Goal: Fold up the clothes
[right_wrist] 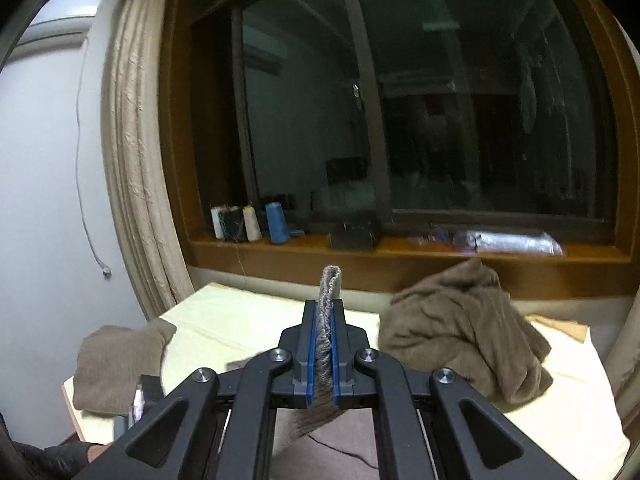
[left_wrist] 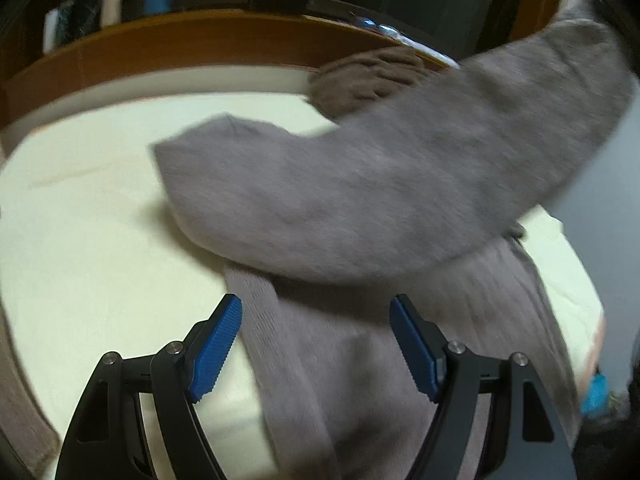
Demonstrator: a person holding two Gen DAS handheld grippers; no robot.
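A grey-brown knit sweater (left_wrist: 360, 200) lies on the cream bed (left_wrist: 88, 208), with one part lifted up toward the upper right in the left wrist view. My left gripper (left_wrist: 316, 312) hangs open just above the sweater's ribbed lower part (left_wrist: 320, 360), its blue pads (left_wrist: 216, 348) clear of the cloth. My right gripper (right_wrist: 324, 320) is raised and shut on a fold of the same sweater (right_wrist: 329, 280), which sticks up between its pads. The held cloth hangs down below the jaws.
A crumpled brown garment (right_wrist: 464, 328) lies at the back right of the bed below the wooden windowsill (right_wrist: 400, 256). A folded brown garment (right_wrist: 116, 364) sits at the left edge. Thread spools (right_wrist: 250, 222) and a foil packet (right_wrist: 508, 240) stand on the sill. A curtain (right_wrist: 136, 160) hangs left.
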